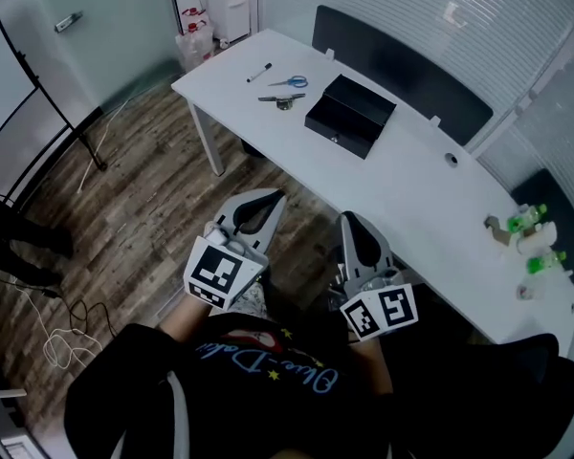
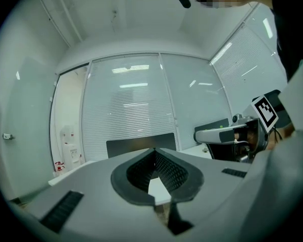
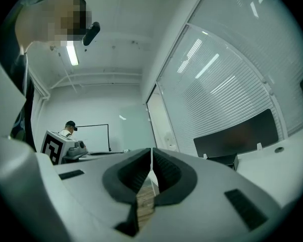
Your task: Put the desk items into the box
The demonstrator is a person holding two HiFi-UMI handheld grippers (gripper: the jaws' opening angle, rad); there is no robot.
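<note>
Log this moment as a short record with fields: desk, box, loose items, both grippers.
Desk: white desk, curved, beside a glass wall
Box: black box on the desk
Loose items: marker, blue-handled scissors and a dark slim item, all lying near the box
Far end: green-capped bottles
Left gripper: shut, empty, short of the desk
Right gripper: shut, empty, short of the desk

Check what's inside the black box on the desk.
Nothing shows inside the black box: its top looks uniformly dark, so contents cannot be made out. The marker and scissors lie outside on the desk.
</note>
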